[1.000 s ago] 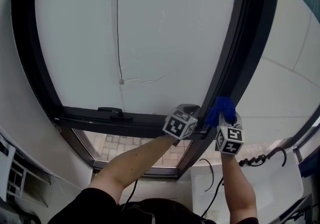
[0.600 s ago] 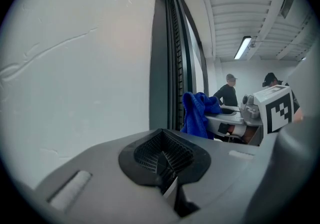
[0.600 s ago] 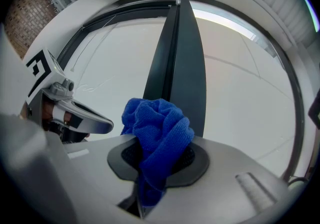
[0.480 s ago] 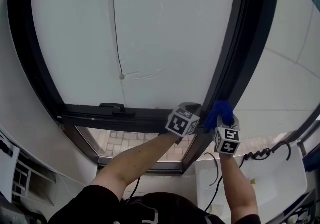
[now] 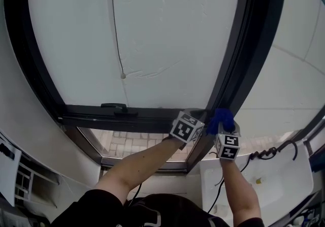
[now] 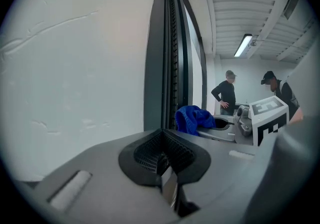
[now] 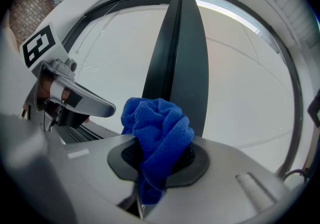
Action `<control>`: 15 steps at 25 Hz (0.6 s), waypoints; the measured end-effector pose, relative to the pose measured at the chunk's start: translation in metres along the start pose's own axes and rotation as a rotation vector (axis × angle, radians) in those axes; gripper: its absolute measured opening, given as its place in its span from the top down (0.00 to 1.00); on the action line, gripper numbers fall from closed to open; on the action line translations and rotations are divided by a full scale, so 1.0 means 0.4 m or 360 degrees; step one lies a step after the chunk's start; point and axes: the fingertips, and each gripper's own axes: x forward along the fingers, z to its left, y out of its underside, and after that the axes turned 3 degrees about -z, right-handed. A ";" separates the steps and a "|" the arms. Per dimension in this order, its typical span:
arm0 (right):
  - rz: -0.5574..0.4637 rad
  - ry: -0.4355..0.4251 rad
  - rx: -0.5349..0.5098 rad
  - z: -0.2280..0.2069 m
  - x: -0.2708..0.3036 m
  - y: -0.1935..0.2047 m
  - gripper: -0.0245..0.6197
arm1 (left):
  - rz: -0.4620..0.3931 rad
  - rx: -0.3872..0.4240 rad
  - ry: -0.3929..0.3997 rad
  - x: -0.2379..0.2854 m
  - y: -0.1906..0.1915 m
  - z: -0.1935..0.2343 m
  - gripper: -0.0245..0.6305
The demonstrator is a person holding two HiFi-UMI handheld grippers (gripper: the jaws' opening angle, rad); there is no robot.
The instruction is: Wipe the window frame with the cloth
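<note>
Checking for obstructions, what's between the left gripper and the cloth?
Only the frame, its dark upright, as the head view shows: the left gripper is on one side, the cloth in the right gripper on the other.

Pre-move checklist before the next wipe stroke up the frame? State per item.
1. Grip: right tool shut on the cloth, with a bunch sticking out ahead. Ok.
2. Position: cloth at the lower end of the frame upright. Ok.
3. Contact: is the cloth pressed on the frame? Cannot tell.
4. Other tool: left tool shut, nothing in it. Ok.
5. Path: left tool sits left of the cloth, off the upright, and nothing is on the frame above. Ok.
</note>
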 end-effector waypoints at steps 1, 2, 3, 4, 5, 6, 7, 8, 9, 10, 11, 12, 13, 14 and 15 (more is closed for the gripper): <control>0.0028 -0.0007 0.0004 0.004 0.001 0.016 0.84 | 0.0006 -0.0003 0.0002 0.002 0.007 -0.002 0.97; 0.0064 -0.0013 0.0007 0.008 0.002 0.036 0.84 | 0.0011 -0.0007 0.0006 0.003 0.013 -0.004 0.97; 0.0106 -0.0016 0.0004 0.010 0.003 0.060 0.84 | 0.0013 -0.0013 0.0012 0.005 0.018 -0.006 0.97; 0.0146 -0.0016 -0.0003 0.012 0.005 0.084 0.84 | 0.0014 -0.0016 0.0021 0.006 0.022 -0.010 0.97; 0.0173 -0.0015 -0.0009 0.015 0.006 0.107 0.84 | 0.0016 -0.0016 0.0030 0.007 0.026 -0.014 0.97; 0.0189 -0.0017 -0.0007 0.019 0.005 0.125 0.84 | 0.0020 -0.0010 0.0037 0.007 0.031 -0.018 0.97; 0.0202 -0.0021 -0.0001 0.023 0.003 0.142 0.84 | 0.0027 -0.0004 0.0039 0.007 0.038 -0.021 0.97; 0.0221 -0.0025 0.0008 0.026 0.003 0.158 0.84 | 0.0037 -0.0001 0.0038 0.008 0.046 -0.022 0.97; 0.0245 -0.0028 0.0021 0.028 0.005 0.174 0.84 | 0.0047 -0.0004 0.0033 0.008 0.054 -0.019 0.97; 0.0264 -0.0029 0.0038 0.028 0.008 0.186 0.84 | 0.0058 -0.0011 0.0026 0.008 0.063 -0.015 0.97; 0.0275 -0.0028 0.0053 0.028 0.009 0.196 0.84 | 0.0067 -0.0022 0.0018 0.007 0.072 -0.010 0.97; 0.0281 -0.0030 0.0060 0.029 0.009 0.203 0.84 | 0.0074 -0.0032 0.0014 0.005 0.080 -0.007 0.97; 0.0284 -0.0037 0.0059 0.030 0.009 0.209 0.84 | 0.0077 -0.0038 0.0014 0.004 0.085 -0.006 0.97; 0.0287 -0.0044 0.0054 0.030 0.010 0.214 0.84 | 0.0078 -0.0039 0.0016 0.003 0.089 -0.007 0.97; 0.0290 -0.0048 0.0047 0.030 0.010 0.218 0.84 | 0.0077 -0.0039 0.0018 0.004 0.091 -0.008 0.97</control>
